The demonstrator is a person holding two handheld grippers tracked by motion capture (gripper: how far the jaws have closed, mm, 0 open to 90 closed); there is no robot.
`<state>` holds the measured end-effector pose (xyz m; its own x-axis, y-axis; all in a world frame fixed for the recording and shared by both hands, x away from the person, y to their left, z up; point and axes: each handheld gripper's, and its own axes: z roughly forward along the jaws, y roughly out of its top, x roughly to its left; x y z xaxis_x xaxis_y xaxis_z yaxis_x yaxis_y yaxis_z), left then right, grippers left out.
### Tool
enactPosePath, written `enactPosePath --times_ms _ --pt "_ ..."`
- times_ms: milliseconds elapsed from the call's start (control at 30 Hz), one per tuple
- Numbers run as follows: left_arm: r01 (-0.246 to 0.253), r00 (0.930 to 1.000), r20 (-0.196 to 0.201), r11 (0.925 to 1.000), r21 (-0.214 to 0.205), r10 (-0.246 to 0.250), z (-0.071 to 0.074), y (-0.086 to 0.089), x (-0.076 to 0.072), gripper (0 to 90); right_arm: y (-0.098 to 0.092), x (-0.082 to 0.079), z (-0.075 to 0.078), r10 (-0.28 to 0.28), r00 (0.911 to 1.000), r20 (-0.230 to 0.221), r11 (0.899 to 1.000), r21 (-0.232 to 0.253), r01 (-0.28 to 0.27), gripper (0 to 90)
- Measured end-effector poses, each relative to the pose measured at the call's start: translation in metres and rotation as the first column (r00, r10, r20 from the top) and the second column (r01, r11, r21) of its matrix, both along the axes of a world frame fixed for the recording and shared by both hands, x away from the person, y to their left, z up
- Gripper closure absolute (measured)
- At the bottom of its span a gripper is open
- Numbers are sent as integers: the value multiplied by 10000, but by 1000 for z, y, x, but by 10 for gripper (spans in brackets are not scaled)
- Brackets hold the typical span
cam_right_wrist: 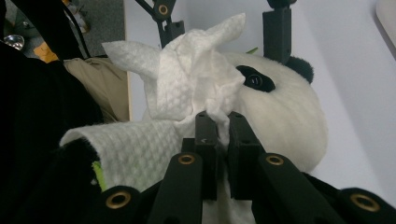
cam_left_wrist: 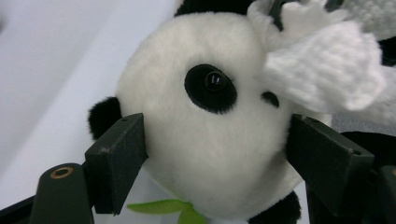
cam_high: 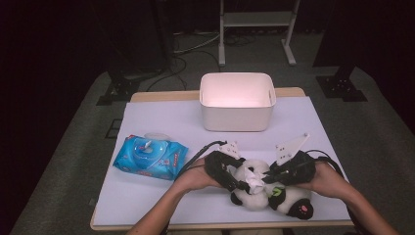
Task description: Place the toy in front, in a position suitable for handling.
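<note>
One plush panda (cam_high: pixel 266 188) lying on its back at near edge of bench (cam_high: pixel 161 115), between both hands. One crumpled white wet wipe (cam_high: pixel 254 182) pressed on panda's face, just beside its eye. Right gripper (cam_high: pixel 266 180) fingers together, clamped on wipe, seen up close in right gripper view (cam_right_wrist: pixel 217 128). Left gripper (cam_high: pixel 243 185) fingers (cam_left_wrist: pixel 116 161) spread wide, one on each side of panda's head (cam_left_wrist: pixel 205 140), pads touching fur, gripping head. Two green leaves under panda's chin. One blue pack of wet wipes (cam_high: pixel 150 155) left of panda, near, flap open. One white bin (cam_high: pixel 237 102) at far middle of bench, well apart. One white sheet covering bench top.
</note>
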<state>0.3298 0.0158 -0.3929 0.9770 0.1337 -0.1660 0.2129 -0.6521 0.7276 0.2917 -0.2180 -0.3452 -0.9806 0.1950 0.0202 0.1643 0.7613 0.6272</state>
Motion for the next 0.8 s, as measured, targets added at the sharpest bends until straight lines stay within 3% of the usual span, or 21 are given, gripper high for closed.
enactPosePath --times_ms 267,500,800 --pt "269 9994 227 9996 113 -271 2 -2 -4 219 13 5 14 89 9985 547 9999 -84 -85 836" --pt "148 9996 232 9999 -65 -147 -1 1 -6 220 33 18 9 229 9986 469 9988 -453 -208 835" --pt "75 9998 179 10000 -63 -74 -2 1 -6 218 -2 20 7 -614 9974 378 9962 -602 636 835"
